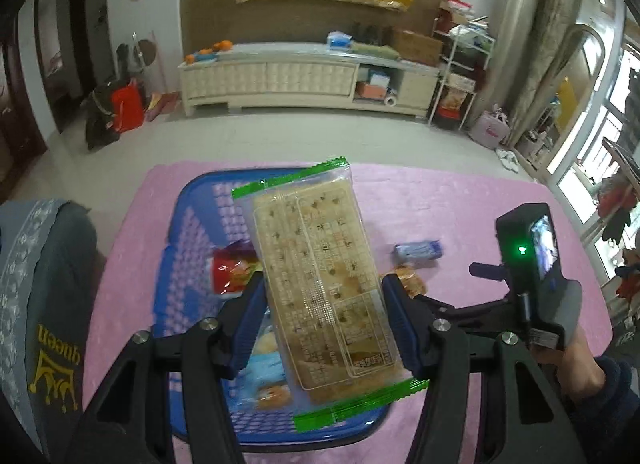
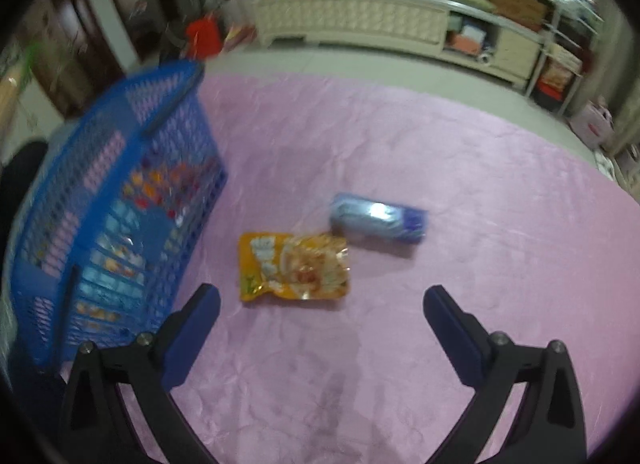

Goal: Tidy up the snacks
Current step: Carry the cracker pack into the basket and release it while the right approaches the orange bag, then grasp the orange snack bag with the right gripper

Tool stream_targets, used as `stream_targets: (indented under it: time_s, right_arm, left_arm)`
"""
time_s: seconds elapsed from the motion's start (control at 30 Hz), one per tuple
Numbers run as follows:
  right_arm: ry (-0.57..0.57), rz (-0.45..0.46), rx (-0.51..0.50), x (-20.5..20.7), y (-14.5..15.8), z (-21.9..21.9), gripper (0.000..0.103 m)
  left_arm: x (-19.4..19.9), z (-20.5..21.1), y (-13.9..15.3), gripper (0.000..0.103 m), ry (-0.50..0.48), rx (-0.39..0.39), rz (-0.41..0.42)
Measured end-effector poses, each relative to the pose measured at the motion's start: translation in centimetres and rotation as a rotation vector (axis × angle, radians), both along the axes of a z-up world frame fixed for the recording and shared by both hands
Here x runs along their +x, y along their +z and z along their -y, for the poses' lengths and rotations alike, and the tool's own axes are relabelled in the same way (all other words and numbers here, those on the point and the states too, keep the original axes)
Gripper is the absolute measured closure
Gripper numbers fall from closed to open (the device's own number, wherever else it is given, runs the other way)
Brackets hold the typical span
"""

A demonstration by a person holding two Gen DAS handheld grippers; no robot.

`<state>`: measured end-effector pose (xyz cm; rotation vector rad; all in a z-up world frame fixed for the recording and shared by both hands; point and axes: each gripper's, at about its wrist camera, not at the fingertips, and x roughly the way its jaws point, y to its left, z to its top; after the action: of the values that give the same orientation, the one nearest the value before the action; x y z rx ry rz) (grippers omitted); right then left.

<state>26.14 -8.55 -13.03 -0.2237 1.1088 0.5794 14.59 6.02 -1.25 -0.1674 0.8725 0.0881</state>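
Observation:
My left gripper [image 1: 322,304] is shut on a clear cracker pack with green ends [image 1: 320,284], held above the blue plastic basket [image 1: 192,232]. Inside the basket lie a red snack bag [image 1: 230,270] and light blue packets [image 1: 262,376]. My right gripper [image 2: 322,300] stands open above the pink tablecloth, nothing between its fingers. Just beyond its fingertips lies an orange snack pouch [image 2: 294,266], with a blue-purple wrapped pack [image 2: 378,222] behind it to the right. In the left wrist view the right-hand tool [image 1: 532,264] shows at the right, held by a hand.
The pink cloth [image 2: 460,184] covers the table. The blue basket [image 2: 120,204] stands at its left side. A grey garment with yellow print [image 1: 44,304] lies left of the basket. Beyond the table are the floor and a long white cabinet [image 1: 300,76].

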Motion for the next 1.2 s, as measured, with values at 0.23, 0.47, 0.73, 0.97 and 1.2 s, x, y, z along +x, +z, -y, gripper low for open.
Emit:
stream_targets:
  time_s: [0.23, 0.47, 0.73, 0.97, 1.2]
  right_arm:
    - [0.045, -0.047, -0.054, 1.4, -3.5, -3.3, 0.0]
    - [0.074, -0.094, -0.09, 2.5, -5.9, -5.3, 0.0]
    - [0.1, -0.025, -0.107, 1.4, -6.6, -5.7, 0.002]
    - [0.19, -0.008, -0.111, -1.2, -5.2, -6.2, 0.045]
    - [0.182, -0.009, -0.046, -2.3, -4.6, -6.3, 0.091]
  left_arm:
    - [-0.6, -2.2, -2.7, 0.047, 0.028, -0.026, -0.087]
    - [-0.6, -2.3, -4.6, 0.047, -0.028, -0.045, -0.133]
    - [-0.5, -2.4, -5.7, 0.047, -0.043, -0.047, -0.157]
    - [-0.5, -2.3, -6.5, 0.045, -0.051, -0.051, -0.174]
    - [-1.1, -2.2, -5.9, 0.036, -0.06, -0.025, -0.142]
